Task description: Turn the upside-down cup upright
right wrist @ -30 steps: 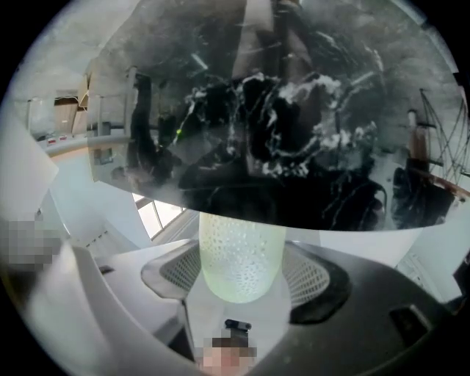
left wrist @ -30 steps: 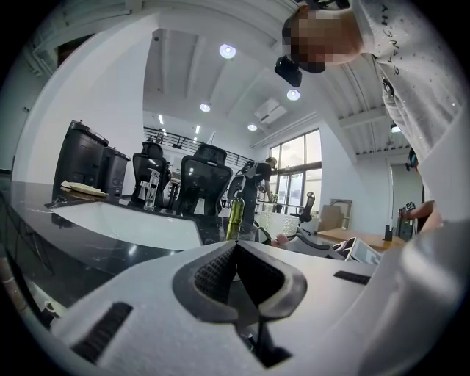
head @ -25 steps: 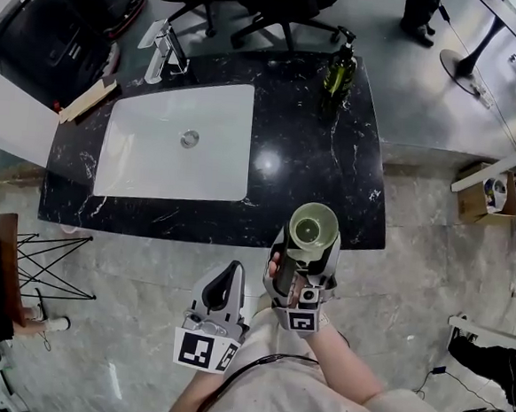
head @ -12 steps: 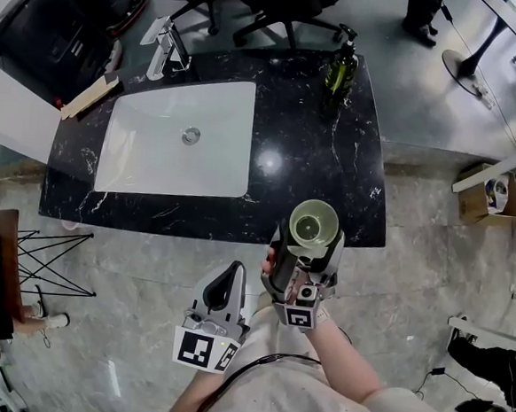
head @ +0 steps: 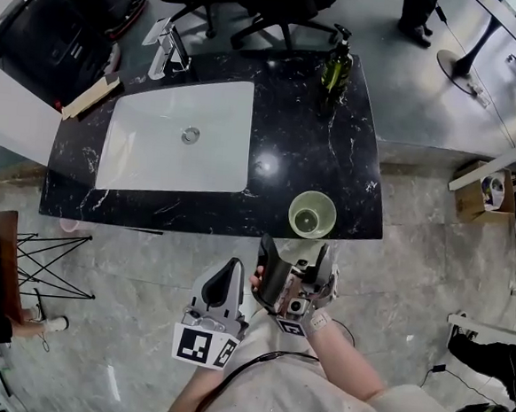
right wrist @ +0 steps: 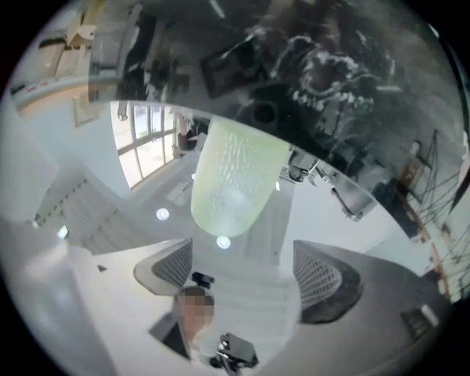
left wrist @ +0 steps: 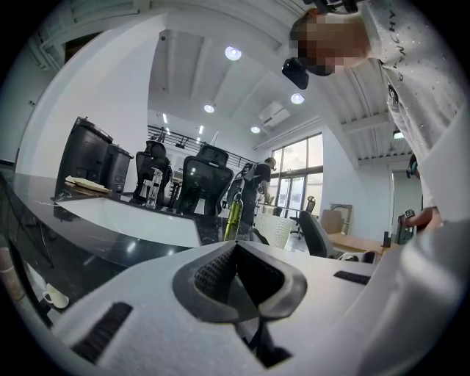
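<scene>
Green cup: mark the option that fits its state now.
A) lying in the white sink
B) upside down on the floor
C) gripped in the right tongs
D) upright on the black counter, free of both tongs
D: the head view shows the cup mouth-up near the counter's front edge; the right tongs have just been opening, with nothing between them.

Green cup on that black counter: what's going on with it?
A person is working with a hand-held gripper in each hand. The pale green cup stands upright, mouth up, near the front edge of the black marble counter. The right gripper is just in front of it; its fingers have just been opening and nothing is between them. The left gripper waits beside it, fingers shut and empty.
</scene>
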Tool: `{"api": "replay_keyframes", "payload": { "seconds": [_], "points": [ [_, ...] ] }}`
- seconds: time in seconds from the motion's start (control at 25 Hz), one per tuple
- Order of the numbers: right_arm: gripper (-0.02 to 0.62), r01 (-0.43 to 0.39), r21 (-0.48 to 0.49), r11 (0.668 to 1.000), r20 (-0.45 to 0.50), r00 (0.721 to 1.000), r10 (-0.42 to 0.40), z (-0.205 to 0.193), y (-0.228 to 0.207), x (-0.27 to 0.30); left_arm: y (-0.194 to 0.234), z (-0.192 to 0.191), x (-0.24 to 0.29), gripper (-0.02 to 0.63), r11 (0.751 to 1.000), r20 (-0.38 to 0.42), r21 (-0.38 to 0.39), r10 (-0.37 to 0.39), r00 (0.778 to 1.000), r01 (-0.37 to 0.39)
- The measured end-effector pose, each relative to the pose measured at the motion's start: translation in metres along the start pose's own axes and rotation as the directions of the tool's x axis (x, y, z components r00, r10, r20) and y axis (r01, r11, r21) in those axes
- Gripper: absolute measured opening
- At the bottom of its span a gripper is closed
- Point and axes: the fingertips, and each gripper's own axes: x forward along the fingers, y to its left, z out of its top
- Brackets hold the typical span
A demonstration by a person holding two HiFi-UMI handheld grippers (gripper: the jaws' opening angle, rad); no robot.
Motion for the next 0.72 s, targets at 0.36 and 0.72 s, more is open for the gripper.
{"api": "replay_keyframes", "payload": {
  "seconds": [0.36,0.72],
  "points": [
    [0.342,0.37,-0.551,0.748,-0.164,0.831,-0.531,-0.052,-0.01,-0.016,-0.016,0.012,0.009,0.006,0.997,0.047,-0.006,-0.077,0.996,0.077],
    [0.023,0.296,-0.945,-0.136,0.276,0.507,-0.817,-0.039,0.019,-0.025,-0.057,0.012,0.025,0.006,0.978,0.058,0.007,-0.207,0.977,0.206]
  ]
}}
